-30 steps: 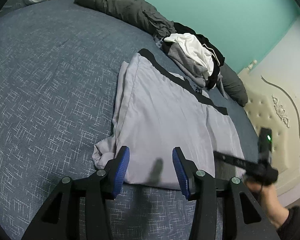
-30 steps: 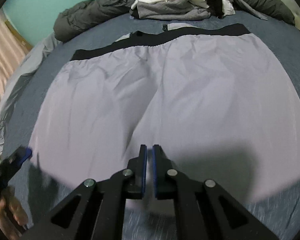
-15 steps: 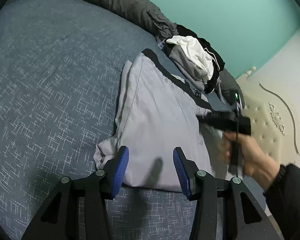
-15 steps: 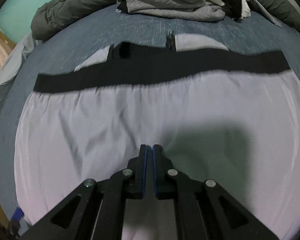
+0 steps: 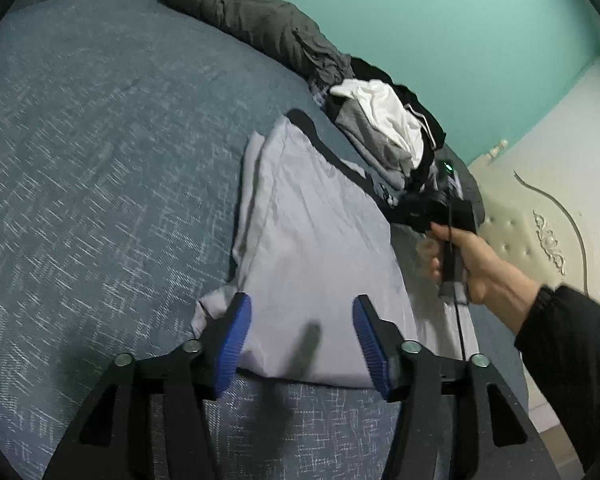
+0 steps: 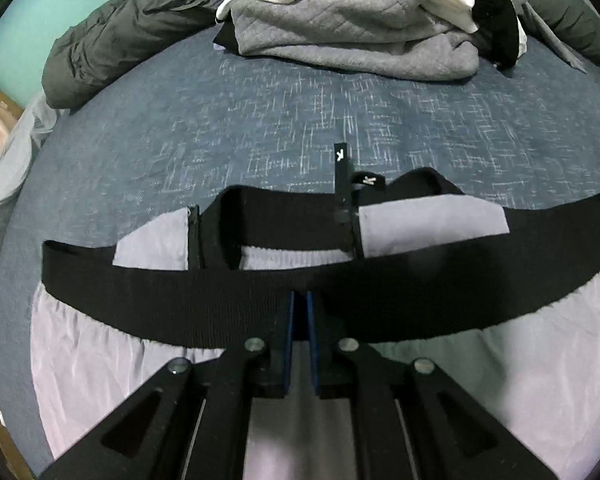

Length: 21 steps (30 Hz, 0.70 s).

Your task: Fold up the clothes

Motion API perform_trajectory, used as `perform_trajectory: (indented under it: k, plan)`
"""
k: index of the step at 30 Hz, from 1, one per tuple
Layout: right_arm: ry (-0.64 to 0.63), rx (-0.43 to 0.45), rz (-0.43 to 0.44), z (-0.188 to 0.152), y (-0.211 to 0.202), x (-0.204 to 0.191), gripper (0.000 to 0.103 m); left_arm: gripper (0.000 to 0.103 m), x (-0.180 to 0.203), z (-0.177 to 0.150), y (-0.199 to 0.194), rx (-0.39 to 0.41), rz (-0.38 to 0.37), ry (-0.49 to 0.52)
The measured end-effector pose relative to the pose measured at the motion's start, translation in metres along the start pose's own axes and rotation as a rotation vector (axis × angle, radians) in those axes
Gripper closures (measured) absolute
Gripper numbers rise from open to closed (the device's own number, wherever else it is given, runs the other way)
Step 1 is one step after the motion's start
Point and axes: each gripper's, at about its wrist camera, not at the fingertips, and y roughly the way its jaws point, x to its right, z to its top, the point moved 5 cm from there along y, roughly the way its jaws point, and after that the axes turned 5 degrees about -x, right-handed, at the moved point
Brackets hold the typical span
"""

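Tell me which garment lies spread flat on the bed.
The lavender shorts with the black waistband; the grey, white and black clothes behind them sit heaped in a pile.

A blue-grey bed [image 5: 100, 168] carries lavender shorts [image 5: 316, 240]; beyond the shorts lie piled clothes [image 5: 384, 132] and a dark quilt [image 5: 260, 20].

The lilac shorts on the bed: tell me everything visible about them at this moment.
The lilac shorts are thin, smooth, lightly creased fabric with a wide black elastic waistband and small black tags at the opened waist. They lie flat on the blue bedspread, waistband toward the clothes pile. The right tongs, shut, sit at the waistband's middle; whether they pinch it is unclear. The open left tongs hover over the hem corner.
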Motion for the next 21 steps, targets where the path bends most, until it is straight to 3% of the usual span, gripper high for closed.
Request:
perform_trajectory:
  k: [3,11,14,16,21]
  plan:
    - [-0.012,0.061,0.015,-0.010,-0.027,0.001,0.097,0.037,-0.004,0.003,-0.008,0.021,0.028,-0.007]
    - [-0.007,0.137,0.206,-0.090,-0.106,0.025,0.094,0.033,-0.024,-0.012,-0.003,-0.018,0.008,-0.108]
    - [0.002,0.156,0.243,-0.117,-0.119,0.042,0.082,0.033,-0.023,-0.023,0.000,-0.046,0.013,-0.124]
    - [0.018,0.177,0.252,-0.140,-0.129,0.056,0.069,0.033,-0.022,-0.028,0.001,-0.061,-0.003,-0.132]
    - [0.080,0.216,0.266,-0.201,-0.141,0.090,0.068,0.033,-0.026,-0.037,0.012,-0.087,-0.001,-0.164]
